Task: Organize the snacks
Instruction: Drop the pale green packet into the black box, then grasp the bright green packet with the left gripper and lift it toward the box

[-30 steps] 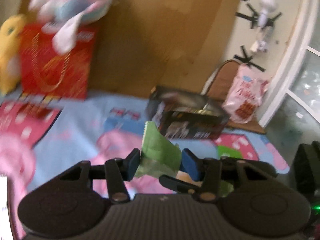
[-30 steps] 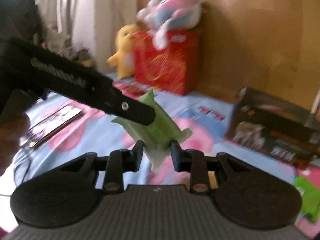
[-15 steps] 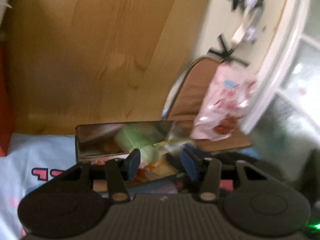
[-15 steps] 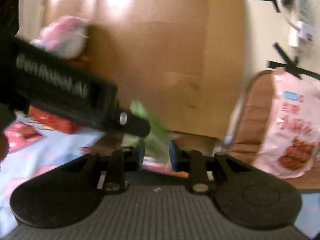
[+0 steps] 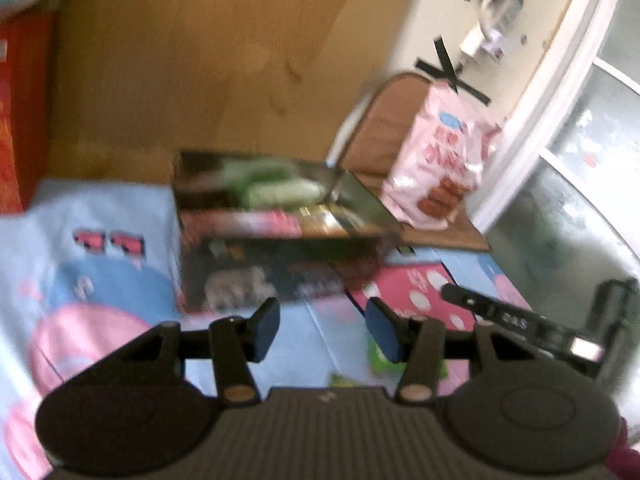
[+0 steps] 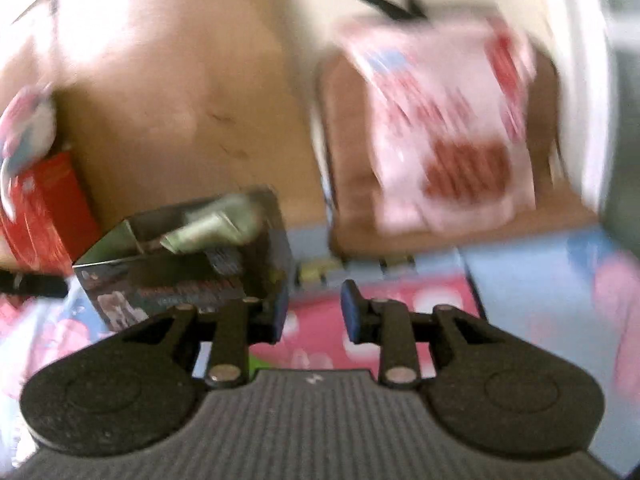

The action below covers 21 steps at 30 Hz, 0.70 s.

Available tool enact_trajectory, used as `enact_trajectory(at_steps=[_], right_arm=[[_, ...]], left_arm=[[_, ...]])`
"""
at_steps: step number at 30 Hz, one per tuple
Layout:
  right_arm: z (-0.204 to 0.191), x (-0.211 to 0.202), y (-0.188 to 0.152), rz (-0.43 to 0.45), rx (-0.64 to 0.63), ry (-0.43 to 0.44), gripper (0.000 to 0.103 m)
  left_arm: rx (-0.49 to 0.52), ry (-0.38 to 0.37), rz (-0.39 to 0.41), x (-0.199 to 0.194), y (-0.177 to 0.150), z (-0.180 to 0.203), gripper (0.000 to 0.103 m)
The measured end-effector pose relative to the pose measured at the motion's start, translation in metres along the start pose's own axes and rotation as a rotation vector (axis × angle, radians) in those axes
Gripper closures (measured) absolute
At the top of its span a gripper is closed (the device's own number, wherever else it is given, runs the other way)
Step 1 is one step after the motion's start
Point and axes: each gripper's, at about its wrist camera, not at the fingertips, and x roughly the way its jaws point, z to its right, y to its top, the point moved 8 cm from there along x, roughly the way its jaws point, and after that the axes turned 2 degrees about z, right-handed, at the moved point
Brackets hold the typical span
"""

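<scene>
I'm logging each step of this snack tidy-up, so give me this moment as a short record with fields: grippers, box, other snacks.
left gripper: open, nothing between the fingers
right gripper: open, nothing between the fingers
dark box: on the blue and pink mat, top open
green packet: lying inside the dark box
pink snack bag: upright on the brown chair, to the right of the box
second green packet: on the mat, partly hidden behind the left gripper

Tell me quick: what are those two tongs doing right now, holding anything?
Left tongs: open, holding nothing.
Right tongs: open, holding nothing.
</scene>
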Motion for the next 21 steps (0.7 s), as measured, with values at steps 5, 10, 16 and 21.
enact_trajectory(at_steps=[5, 10, 16, 21], right_arm=[[0.01, 0.004, -0.031, -0.129, 0.236, 0.118, 0.07], [0.001, -0.002, -0.043, -0.139, 0.295, 0.175, 0.07], [0.001, -0.006, -0.05, -0.149, 0.328, 0.229, 0.073], [-0.003, -0.013, -0.058, -0.172, 0.314, 0.274, 0.082]], left_arm=[[-0.005, -0.009, -0.084, 0.028, -0.014, 0.019, 0.054], [-0.021, 0.005, -0.167, 0.075, -0.013, 0.029, 0.052], [0.004, -0.011, -0.233, 0.113, -0.034, 0.053, 0.053], [0.013, 0.004, -0.234, 0.096, -0.05, 0.063, 0.063]])
